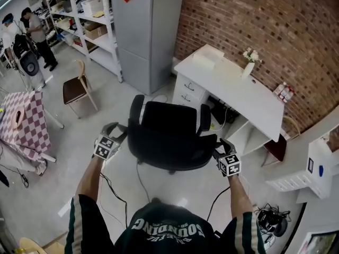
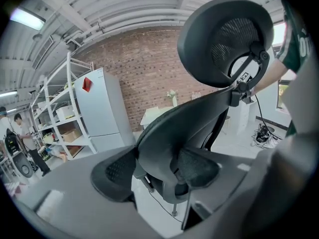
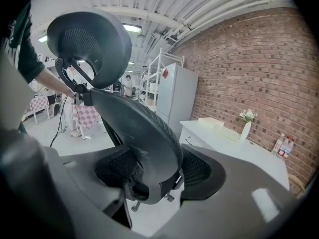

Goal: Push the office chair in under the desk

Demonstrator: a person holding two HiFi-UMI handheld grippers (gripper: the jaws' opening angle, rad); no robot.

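Our left gripper point(image 1: 121, 133) pinches the backrest point(image 1: 169, 155) at its nine o'clock edge, jaws partly closed on it. The office chair point(image 1: 169, 119) stands short of the desk point(image 1: 238, 89), which lies at one o'clock. Our right gripper point(image 1: 220, 146) clamps the three o'clock edge, so a two-sided hold should let us steer.

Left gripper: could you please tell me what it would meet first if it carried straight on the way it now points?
The office chair's backrest: its side edge already sits between the left gripper's jaws, with the pads against it, so pushing on drives straight into the chair.
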